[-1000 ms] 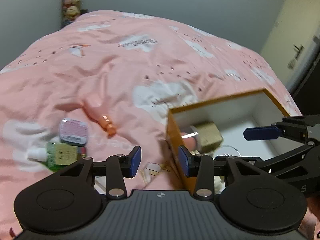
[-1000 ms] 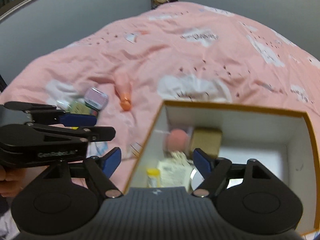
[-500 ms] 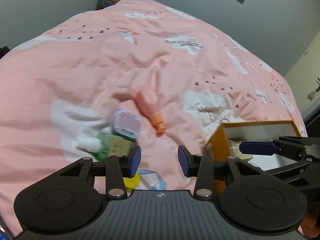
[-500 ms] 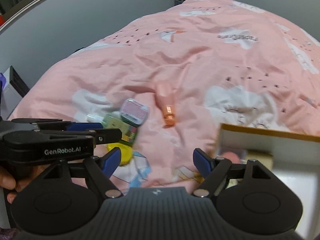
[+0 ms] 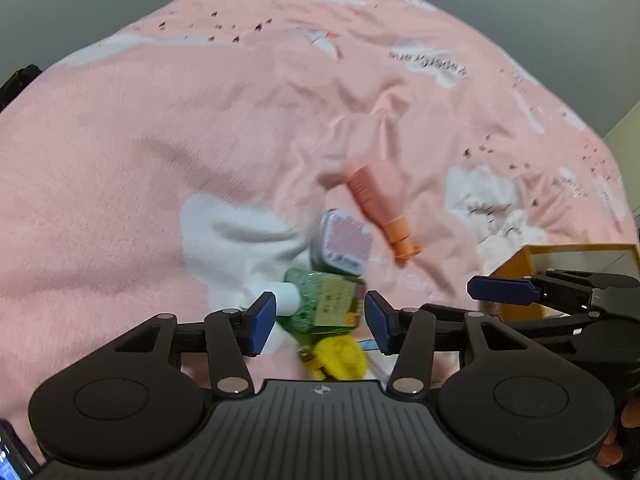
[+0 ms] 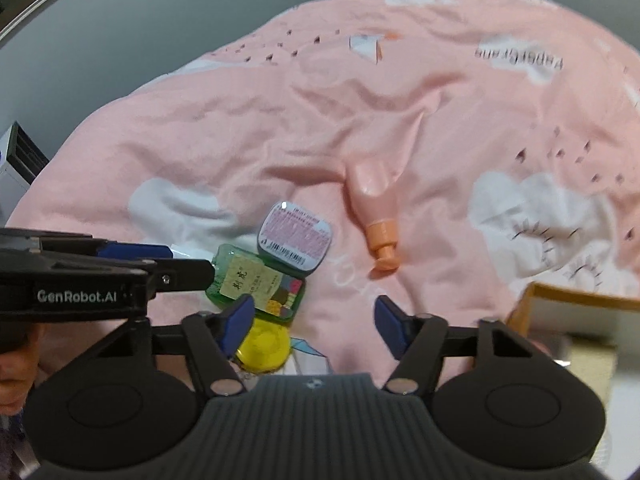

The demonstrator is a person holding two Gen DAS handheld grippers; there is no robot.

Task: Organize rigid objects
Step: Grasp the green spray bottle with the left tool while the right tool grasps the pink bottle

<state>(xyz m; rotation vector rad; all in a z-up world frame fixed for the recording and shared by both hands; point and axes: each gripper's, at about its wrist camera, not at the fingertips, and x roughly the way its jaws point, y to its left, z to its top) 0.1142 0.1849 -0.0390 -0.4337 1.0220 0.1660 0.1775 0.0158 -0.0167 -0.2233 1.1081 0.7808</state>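
Several small items lie bunched on the pink duvet (image 5: 160,160): a green bottle (image 5: 316,302) with a white cap, a pink-labelled tin (image 5: 346,242), a peach tube (image 5: 380,204) and a yellow round lid (image 5: 338,356). My left gripper (image 5: 320,320) hovers over the green bottle with its jaws opening; the bottle shows between the pads, which are clear of it. My right gripper (image 6: 314,322) hangs over bare bedding, just right of the green bottle (image 6: 240,276) and yellow lid (image 6: 264,344). Its jaws are closing and nothing is between them. The tin (image 6: 296,236) and tube (image 6: 376,208) lie beyond it.
An orange-walled box (image 6: 576,300) with a white inside sits at the right edge, also the box (image 5: 516,268) in the left wrist view. A white-blue packet (image 6: 312,354) lies under the right gripper. Grey walls surround the bed. A person's hand (image 6: 16,364) holds the left tool.
Both grippers swung left and down, from over the box to over the pile of items. The left jaws spread wider and the right jaws narrowed. The box slid to the right edge.
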